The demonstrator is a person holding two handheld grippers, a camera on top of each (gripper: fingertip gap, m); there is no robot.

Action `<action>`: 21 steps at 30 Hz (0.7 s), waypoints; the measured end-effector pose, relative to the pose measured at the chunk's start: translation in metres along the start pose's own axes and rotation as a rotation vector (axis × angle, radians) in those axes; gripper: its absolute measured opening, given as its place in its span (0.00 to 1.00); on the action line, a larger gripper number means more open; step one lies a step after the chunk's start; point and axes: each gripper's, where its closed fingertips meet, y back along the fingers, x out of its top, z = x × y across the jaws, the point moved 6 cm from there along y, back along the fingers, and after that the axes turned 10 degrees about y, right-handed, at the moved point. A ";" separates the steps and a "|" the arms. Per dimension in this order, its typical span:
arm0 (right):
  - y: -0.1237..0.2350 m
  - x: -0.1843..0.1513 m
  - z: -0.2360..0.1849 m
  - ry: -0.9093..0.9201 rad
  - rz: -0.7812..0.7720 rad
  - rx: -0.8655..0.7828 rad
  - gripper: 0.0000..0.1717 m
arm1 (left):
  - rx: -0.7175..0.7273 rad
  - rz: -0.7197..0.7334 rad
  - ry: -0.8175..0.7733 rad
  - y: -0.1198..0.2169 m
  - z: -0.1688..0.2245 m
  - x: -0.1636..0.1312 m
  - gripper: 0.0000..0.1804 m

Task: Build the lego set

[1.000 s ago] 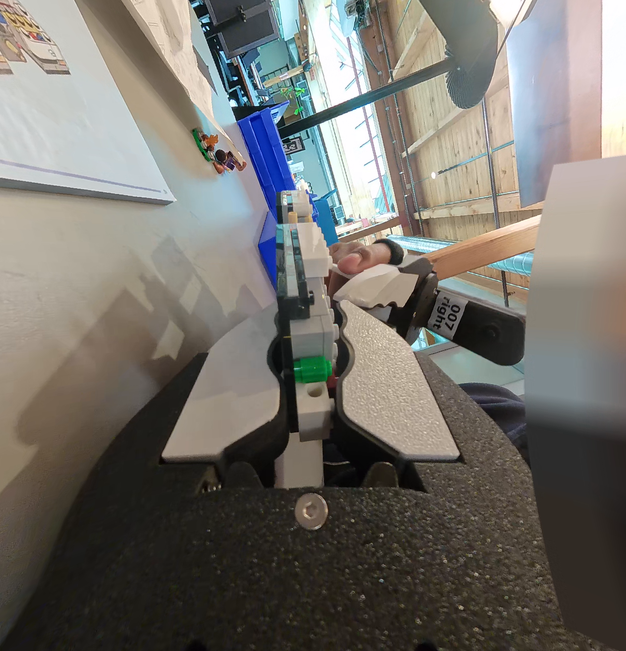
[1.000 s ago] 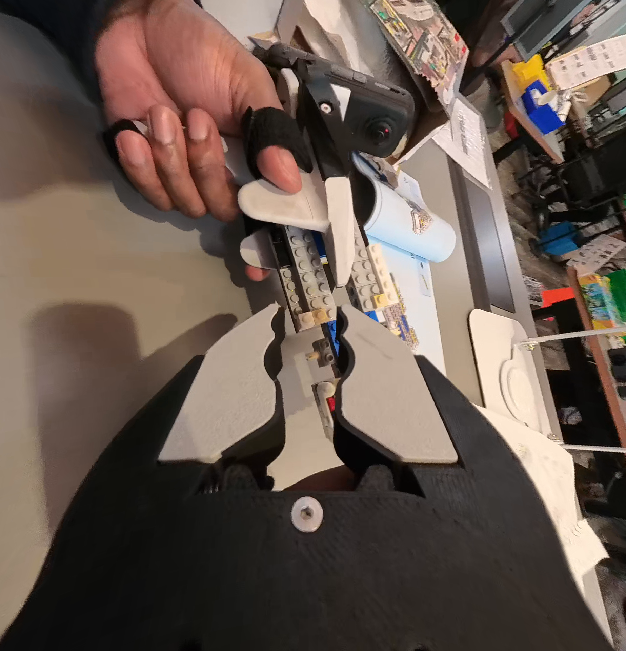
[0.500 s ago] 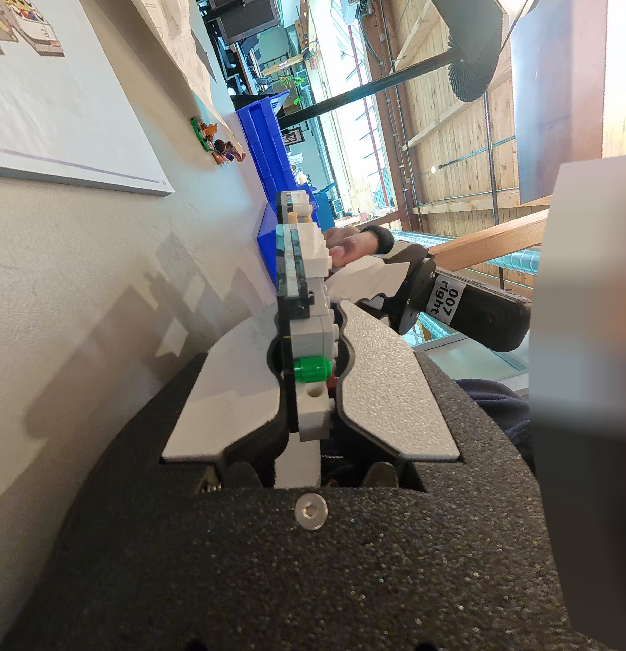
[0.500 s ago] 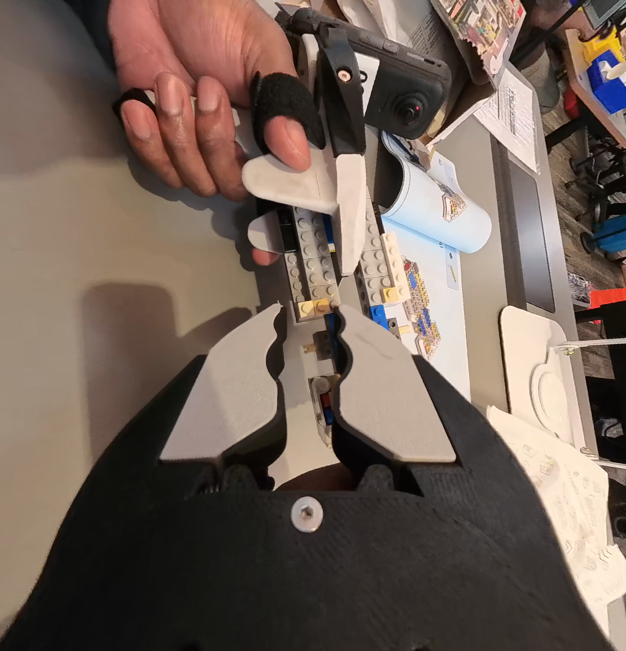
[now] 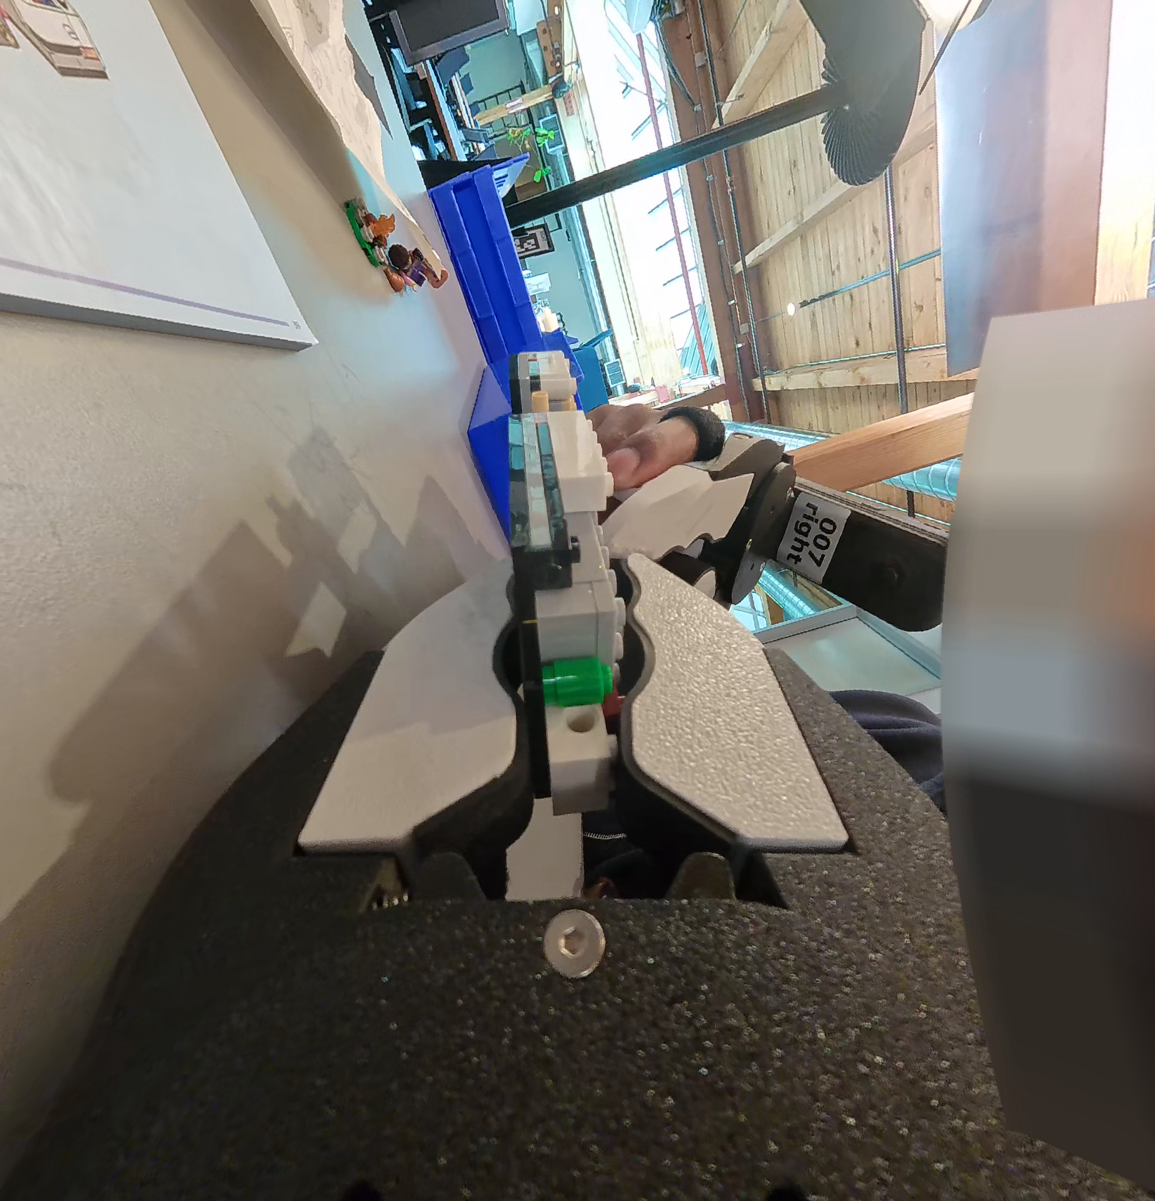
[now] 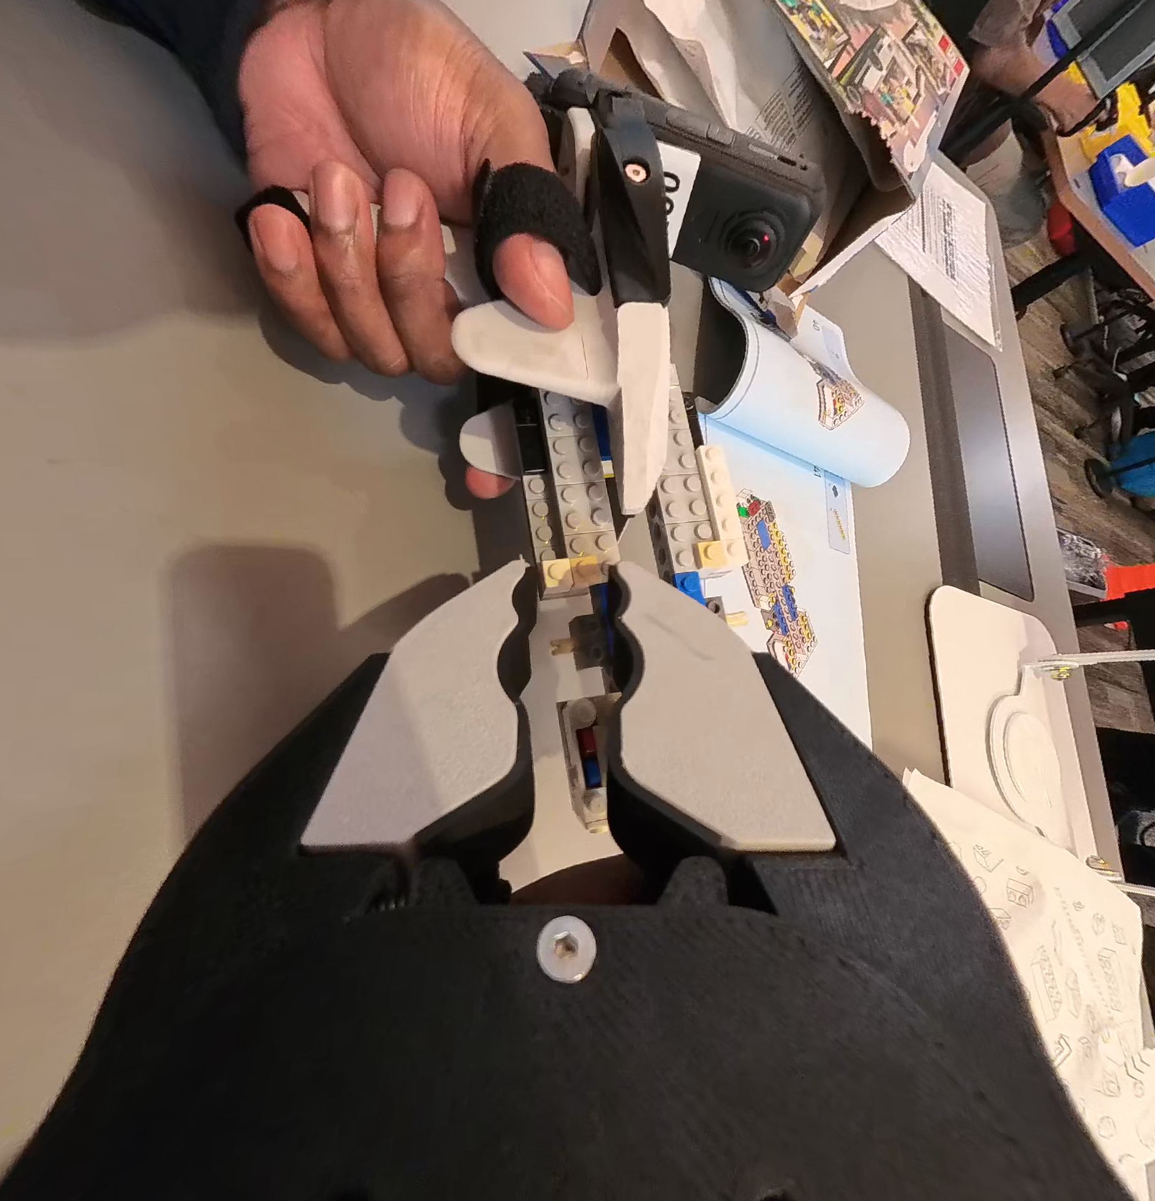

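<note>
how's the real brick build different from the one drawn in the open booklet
The brick build is solid, studded and clamped in the left gripper; the drawn model is flat print on the booklet. The build looks far larger and is partly hidden by jaws; the drawing lies unobstructed. Both are mostly grey with blue and tan.

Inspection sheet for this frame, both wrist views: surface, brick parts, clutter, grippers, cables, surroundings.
Surface: plain grey table, with hard shadows.
Brick parts: a long grey brick model with a tan end, held off the table. A second grey strip lies on the open instruction booklet.
Clutter: cardboard box, printed sheets, white tray, blue bin, minifigures.
Grippers: the left gripper clamps the model. The right gripper straddles the tan end; contact unclear.
Cables: nothing seen.
Surroundings: timber wall, desks and chairs.
</note>
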 end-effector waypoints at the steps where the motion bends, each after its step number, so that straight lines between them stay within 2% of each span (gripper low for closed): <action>1: 0.000 0.000 0.000 0.002 -0.002 0.001 0.12 | 0.001 -0.001 -0.001 0.000 0.000 0.000 0.14; 21: -0.003 0.001 -0.004 0.033 -0.039 -0.015 0.09 | 0.005 0.003 0.005 0.000 -0.001 0.000 0.14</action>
